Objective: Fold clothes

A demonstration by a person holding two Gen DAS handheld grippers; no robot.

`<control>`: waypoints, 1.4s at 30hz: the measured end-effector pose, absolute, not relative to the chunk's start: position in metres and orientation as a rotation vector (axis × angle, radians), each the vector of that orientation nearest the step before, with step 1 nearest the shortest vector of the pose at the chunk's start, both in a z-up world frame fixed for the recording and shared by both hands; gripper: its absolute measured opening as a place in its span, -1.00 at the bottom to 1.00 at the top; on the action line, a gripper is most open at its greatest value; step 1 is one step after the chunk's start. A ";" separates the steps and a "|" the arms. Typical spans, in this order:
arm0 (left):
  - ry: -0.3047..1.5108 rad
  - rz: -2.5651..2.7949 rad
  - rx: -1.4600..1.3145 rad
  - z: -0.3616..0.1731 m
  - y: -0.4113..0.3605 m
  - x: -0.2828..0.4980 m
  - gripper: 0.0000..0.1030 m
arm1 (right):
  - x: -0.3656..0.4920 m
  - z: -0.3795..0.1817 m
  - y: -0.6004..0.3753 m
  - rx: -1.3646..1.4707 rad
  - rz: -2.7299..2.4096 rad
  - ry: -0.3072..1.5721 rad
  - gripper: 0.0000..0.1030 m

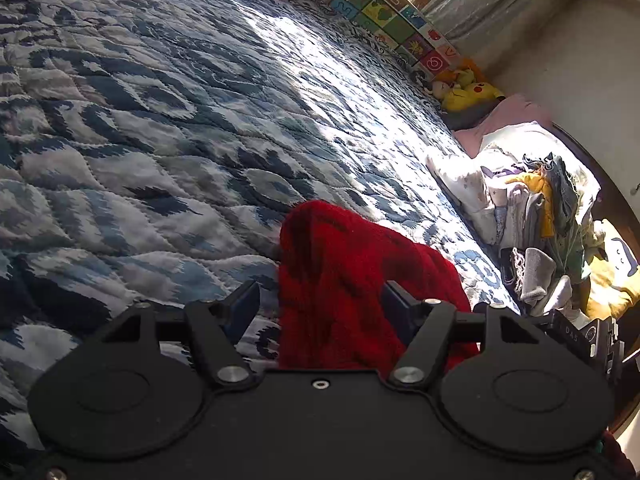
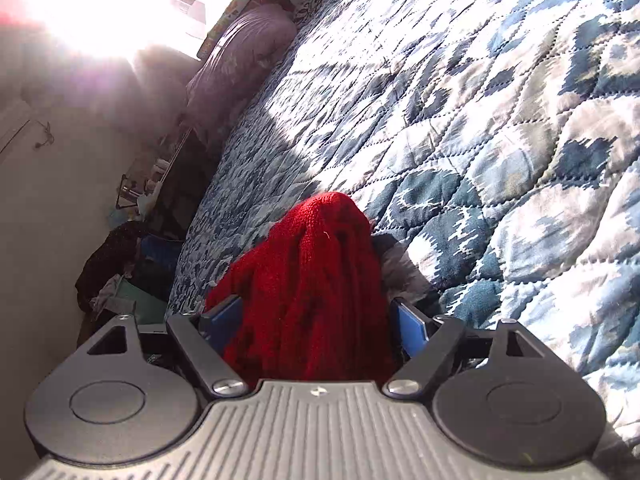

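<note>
Left gripper, lower centre of the left wrist view: jaws set apart, red knit bunched between them and draped over the right-hand finger; left-hand finger standing clear of the cloth, so whether the knit is pinched cannot be told. Knit rising in a hump toward mid-frame, lying against the quilt, blue and white, filling the left and centre. Pile of clothes at right of frame, beside the quilt's edge, on a white pillow. Yellow plush further up at right, just below a strip of alphabet tiles running to the top.

Right gripper, lower centre of the right wrist view: jaws likewise apart, the knit heaped between the two blue fingers, touching the left-hand one, a narrow gap at the right-hand one; a firm clamp cannot be told. Quilt across the right and upper frame, sunlit band through its middle. Glare washing out the upper left. Dark clothes at lower left beside the bed.
</note>
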State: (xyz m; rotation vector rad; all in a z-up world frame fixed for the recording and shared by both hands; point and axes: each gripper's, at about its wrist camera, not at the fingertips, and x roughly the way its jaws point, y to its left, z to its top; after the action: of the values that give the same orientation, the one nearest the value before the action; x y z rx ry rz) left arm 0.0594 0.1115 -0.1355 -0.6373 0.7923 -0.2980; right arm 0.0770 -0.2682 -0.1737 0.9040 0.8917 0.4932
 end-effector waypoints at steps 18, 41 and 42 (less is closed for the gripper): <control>0.823 -0.338 -1.039 -0.164 0.114 0.058 -0.17 | 0.066 -0.188 -0.255 1.024 0.564 0.847 -0.13; 0.284 0.048 -1.368 -0.109 0.401 -0.011 -0.16 | 0.173 -0.074 0.101 0.704 1.145 0.985 -0.13; 0.281 0.068 -1.377 -0.118 0.409 -0.011 -0.16 | 0.175 -0.084 0.115 0.714 1.145 0.998 -0.13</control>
State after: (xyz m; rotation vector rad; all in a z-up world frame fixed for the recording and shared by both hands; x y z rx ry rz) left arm -0.0111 0.4090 -0.1176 -1.3772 0.2808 0.0684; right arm 0.1750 0.1147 -0.0836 0.7143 0.9984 1.1445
